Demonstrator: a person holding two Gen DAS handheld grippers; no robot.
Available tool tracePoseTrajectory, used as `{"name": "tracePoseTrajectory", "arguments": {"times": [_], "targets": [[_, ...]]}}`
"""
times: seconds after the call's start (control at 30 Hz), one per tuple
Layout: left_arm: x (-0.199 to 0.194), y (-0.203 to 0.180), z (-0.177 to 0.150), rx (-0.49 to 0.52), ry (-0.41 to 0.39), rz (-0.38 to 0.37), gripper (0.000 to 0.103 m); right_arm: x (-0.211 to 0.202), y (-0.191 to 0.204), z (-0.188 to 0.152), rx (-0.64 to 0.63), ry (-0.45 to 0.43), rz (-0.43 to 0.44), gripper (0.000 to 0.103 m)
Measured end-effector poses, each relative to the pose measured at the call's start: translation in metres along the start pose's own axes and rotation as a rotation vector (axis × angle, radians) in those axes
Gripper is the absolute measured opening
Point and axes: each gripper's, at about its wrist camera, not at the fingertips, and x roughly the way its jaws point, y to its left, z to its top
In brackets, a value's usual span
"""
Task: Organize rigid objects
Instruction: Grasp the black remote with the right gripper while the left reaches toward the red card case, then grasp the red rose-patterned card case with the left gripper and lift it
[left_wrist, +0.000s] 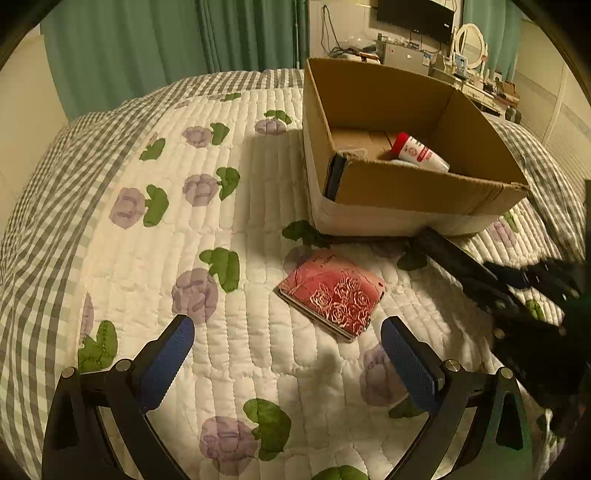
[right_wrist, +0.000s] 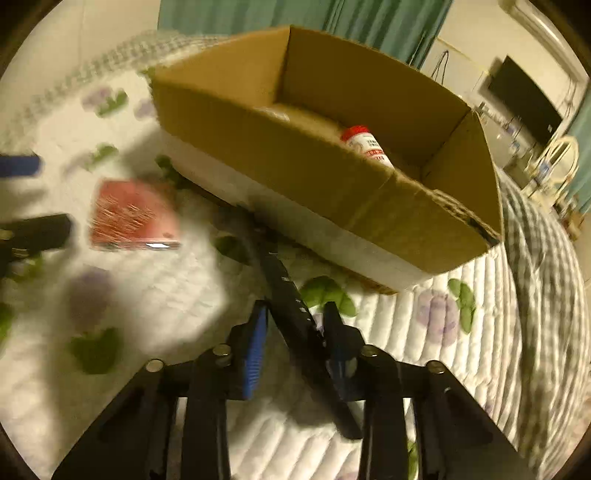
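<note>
A red notebook with a rose pattern (left_wrist: 331, 293) lies flat on the quilt, just ahead of my open, empty left gripper (left_wrist: 287, 341). It also shows blurred in the right wrist view (right_wrist: 133, 216). My right gripper (right_wrist: 295, 325) is shut on a long black flat object (right_wrist: 291, 306) that points toward the cardboard box (right_wrist: 295, 162). In the left wrist view the same black object (left_wrist: 458, 264) reaches to the box's (left_wrist: 417, 186) near wall. Inside the box lies a white tube with a red cap (left_wrist: 419, 149), also seen in the right wrist view (right_wrist: 364, 144).
The bed is covered by a white quilt with purple flowers (left_wrist: 195, 295) and a grey checked border (left_wrist: 55, 184). Green curtains (left_wrist: 147, 37) hang behind. A dresser with a mirror and a TV (left_wrist: 415, 14) stand at the far right.
</note>
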Motion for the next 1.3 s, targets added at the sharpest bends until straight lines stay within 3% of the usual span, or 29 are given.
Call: {"name": "tracePoseTrajectory", "arguments": {"times": [0.07,0.2,0.33,0.47,0.53,0.77,0.9,1.13,1.3], "targets": [[-0.001,0.0,0.001,-0.003,-0.005,-0.001,0.103,-0.008,0.001,0.001,0.028,0.018,0.002,0.021],[-0.003,-0.002,-0.001,0.017,-0.008,-0.011,0.103,-0.027,-0.006,-0.003,0.235,0.018,0.094,0.019],[0.002,-0.005,-0.004,0.045,0.007,-0.018,0.103,-0.046,-0.012,-0.018,0.339,-0.009,0.124,0.019],[0.011,-0.009,0.0,0.071,0.016,-0.005,0.103,-0.067,-0.021,-0.03,0.433,-0.03,0.092,0.018],[0.015,-0.01,0.003,0.071,0.02,-0.02,0.103,-0.074,-0.034,-0.038,0.486,-0.02,0.036,0.018],[0.042,-0.017,0.013,0.077,0.06,-0.036,0.103,-0.033,-0.068,-0.039,0.646,0.036,0.067,0.018],[0.057,-0.021,0.02,0.093,0.085,-0.039,0.103,-0.007,-0.075,-0.037,0.659,0.083,0.086,0.018],[0.087,-0.04,0.031,0.227,0.123,-0.033,0.103,0.006,-0.082,-0.036,0.696,0.069,0.096,0.018],[0.098,-0.041,0.032,0.234,0.136,-0.03,0.102,0.011,-0.081,-0.037,0.707,0.068,0.098,0.019]]}}
